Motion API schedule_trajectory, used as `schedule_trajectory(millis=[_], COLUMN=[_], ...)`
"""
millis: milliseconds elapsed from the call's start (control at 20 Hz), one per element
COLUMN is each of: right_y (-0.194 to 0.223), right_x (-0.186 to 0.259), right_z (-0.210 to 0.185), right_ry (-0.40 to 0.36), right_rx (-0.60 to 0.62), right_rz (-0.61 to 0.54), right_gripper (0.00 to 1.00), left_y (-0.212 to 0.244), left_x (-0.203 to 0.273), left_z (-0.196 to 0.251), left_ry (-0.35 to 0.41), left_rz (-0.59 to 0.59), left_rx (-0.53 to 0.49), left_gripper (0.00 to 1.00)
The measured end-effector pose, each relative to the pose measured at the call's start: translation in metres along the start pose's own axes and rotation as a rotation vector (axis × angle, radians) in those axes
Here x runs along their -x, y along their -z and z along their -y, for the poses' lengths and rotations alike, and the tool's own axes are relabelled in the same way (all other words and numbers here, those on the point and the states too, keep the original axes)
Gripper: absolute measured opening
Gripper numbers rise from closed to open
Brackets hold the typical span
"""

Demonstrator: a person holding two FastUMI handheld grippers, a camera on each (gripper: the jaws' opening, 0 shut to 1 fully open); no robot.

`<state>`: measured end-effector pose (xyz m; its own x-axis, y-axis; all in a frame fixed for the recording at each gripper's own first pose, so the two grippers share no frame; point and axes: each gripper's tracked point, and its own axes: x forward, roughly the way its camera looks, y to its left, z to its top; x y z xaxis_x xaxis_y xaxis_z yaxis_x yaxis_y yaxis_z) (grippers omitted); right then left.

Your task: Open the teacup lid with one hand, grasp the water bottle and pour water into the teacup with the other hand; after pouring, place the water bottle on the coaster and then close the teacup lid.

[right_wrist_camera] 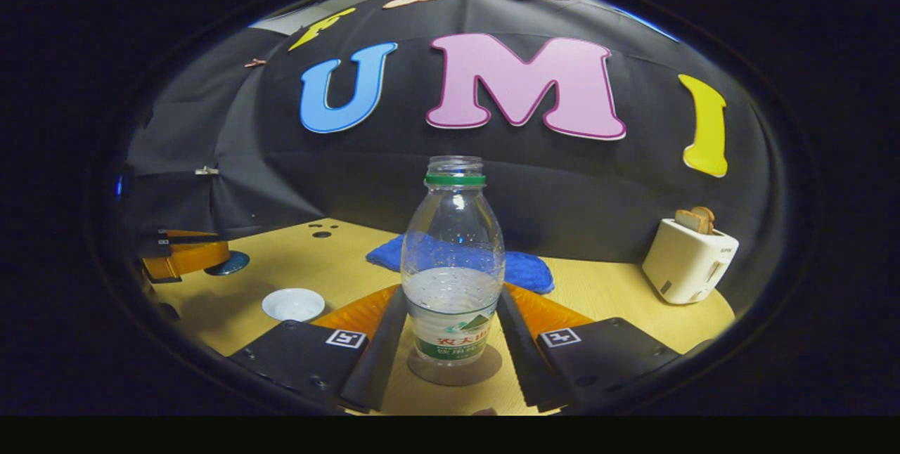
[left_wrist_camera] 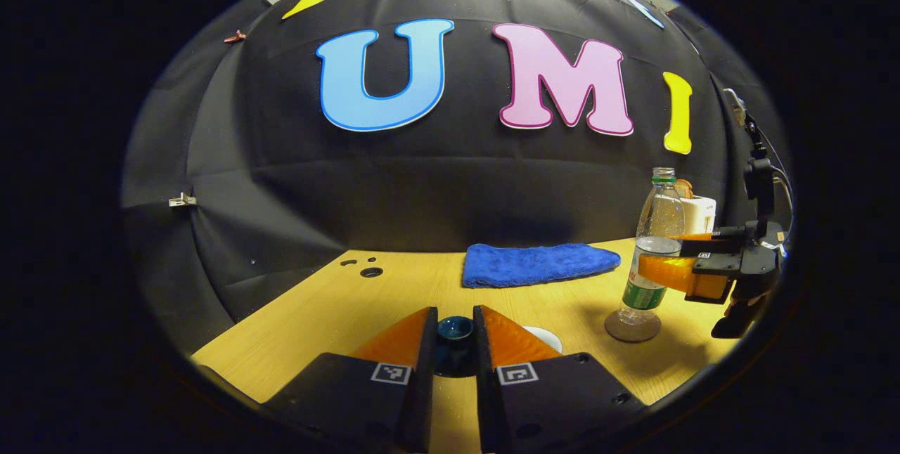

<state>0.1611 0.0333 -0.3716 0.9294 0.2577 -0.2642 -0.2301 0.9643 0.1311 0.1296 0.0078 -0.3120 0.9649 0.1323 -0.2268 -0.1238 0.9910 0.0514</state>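
Observation:
The clear water bottle [right_wrist_camera: 453,243], uncapped with a green neck ring and partly full, stands upright on the round brown coaster [right_wrist_camera: 457,373]. My right gripper [right_wrist_camera: 452,292] is shut on its lower body, one orange finger on each side. In the left gripper view the bottle [left_wrist_camera: 654,229] and coaster [left_wrist_camera: 633,327] are at the right, with the right gripper [left_wrist_camera: 657,268] around the bottle. My left gripper [left_wrist_camera: 455,313] is shut on the dark blue teacup lid [left_wrist_camera: 453,331]. The white teacup [right_wrist_camera: 294,304] sits uncovered on the table, and its rim [left_wrist_camera: 545,336] shows just right of my left fingers.
A blue towel [left_wrist_camera: 538,263] lies at the back of the wooden table [left_wrist_camera: 337,313]. A white toaster [right_wrist_camera: 689,257] holding bread stands at the back right. Small holes [left_wrist_camera: 370,272] mark the table's far left corner.

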Motion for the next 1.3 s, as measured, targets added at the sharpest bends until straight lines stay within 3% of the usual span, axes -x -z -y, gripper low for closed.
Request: schedule_trajectory(millis=[100, 150, 200, 250, 400, 450, 650, 700, 750, 800, 1200, 1300], right_y=[0.002, 0.003, 0.005, 0.007, 0.014, 0.016, 0.021, 0.024, 0.027, 0.028, 0.048, 0.056], right_x=[0.001, 0.001, 0.000, -0.001, -0.002, -0.002, 0.002, 0.003, 0.005, 0.005, 0.018, 0.023], right_z=[0.004, 0.003, 0.004, 0.003, 0.005, 0.005, 0.004, 0.004, 0.005, 0.005, 0.001, 0.001], right_ry=[0.005, 0.001, -0.003, -0.008, 0.002, 0.000, -0.011, -0.013, -0.013, -0.015, -0.025, -0.031], right_rx=[-0.014, -0.024, -0.038, -0.051, -0.045, -0.041, -0.055, -0.060, -0.067, -0.076, -0.109, -0.110], right_rz=[0.002, -0.001, -0.006, -0.014, -0.031, -0.034, -0.047, -0.055, -0.060, -0.065, -0.117, -0.135], right_gripper=[0.75, 0.75, 0.75, 0.75, 0.77, 0.78, 0.83, 0.77, 0.88, 0.90, 0.90, 0.90], left_y=[0.001, 0.000, 0.000, -0.001, -0.001, 0.000, 0.001, 0.002, 0.002, 0.003, 0.008, 0.009], left_x=[-0.003, -0.005, -0.006, -0.007, -0.010, -0.010, -0.014, -0.014, -0.016, -0.016, -0.024, -0.027], left_z=[0.004, 0.007, 0.008, 0.009, 0.014, 0.016, 0.020, 0.021, 0.023, 0.024, 0.040, 0.045], left_ry=[0.007, 0.009, 0.010, 0.010, 0.014, 0.017, 0.022, 0.025, 0.027, 0.030, 0.056, 0.064], left_rz=[-0.003, -0.003, -0.004, -0.004, -0.001, -0.002, -0.007, -0.007, -0.008, -0.008, -0.011, -0.012], left_rx=[-0.003, 0.000, 0.004, 0.005, 0.001, 0.000, 0.001, 0.001, 0.001, 0.002, 0.011, 0.015], left_gripper=[0.34, 0.26, 0.26, 0.34, 0.26, 0.30, 0.26, 0.26, 0.26, 0.26, 0.34, 0.30])
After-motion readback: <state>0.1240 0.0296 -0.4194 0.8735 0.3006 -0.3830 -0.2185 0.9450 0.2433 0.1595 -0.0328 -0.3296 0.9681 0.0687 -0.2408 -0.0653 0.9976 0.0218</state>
